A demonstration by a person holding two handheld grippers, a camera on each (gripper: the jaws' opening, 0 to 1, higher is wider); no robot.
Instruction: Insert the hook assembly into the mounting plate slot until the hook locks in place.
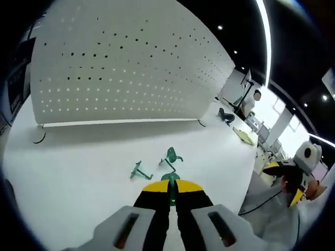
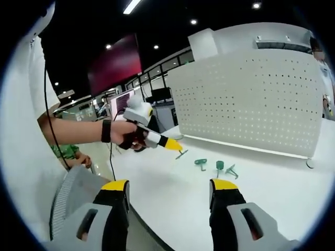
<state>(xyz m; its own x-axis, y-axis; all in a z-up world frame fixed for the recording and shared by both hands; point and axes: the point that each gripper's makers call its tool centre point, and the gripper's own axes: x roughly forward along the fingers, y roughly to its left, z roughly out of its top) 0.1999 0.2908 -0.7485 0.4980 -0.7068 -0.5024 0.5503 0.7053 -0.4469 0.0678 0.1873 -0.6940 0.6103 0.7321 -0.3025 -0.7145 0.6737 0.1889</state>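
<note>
One white pegboard point(image 2: 246, 99) stands at the far side of one white table point(image 2: 172, 204). The right gripper view shows four green hooks. Three lie loose on the table: a left hook point(image 2: 201, 163), a middle hook point(image 2: 219, 166) and a right hook point(image 2: 231, 171). A fourth hook point(image 2: 180, 153) is pinched in the left gripper point(image 2: 177, 146). There are two grippers, counting the right gripper point(image 2: 170, 188). Far right on the table are one dark item point(image 1: 226, 116) and one yellowish item point(image 1: 243, 136) (both too small to identify).

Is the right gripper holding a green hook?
No, the right gripper has its jaws wide apart with nothing between them; the green hooks lie on the table.
</note>
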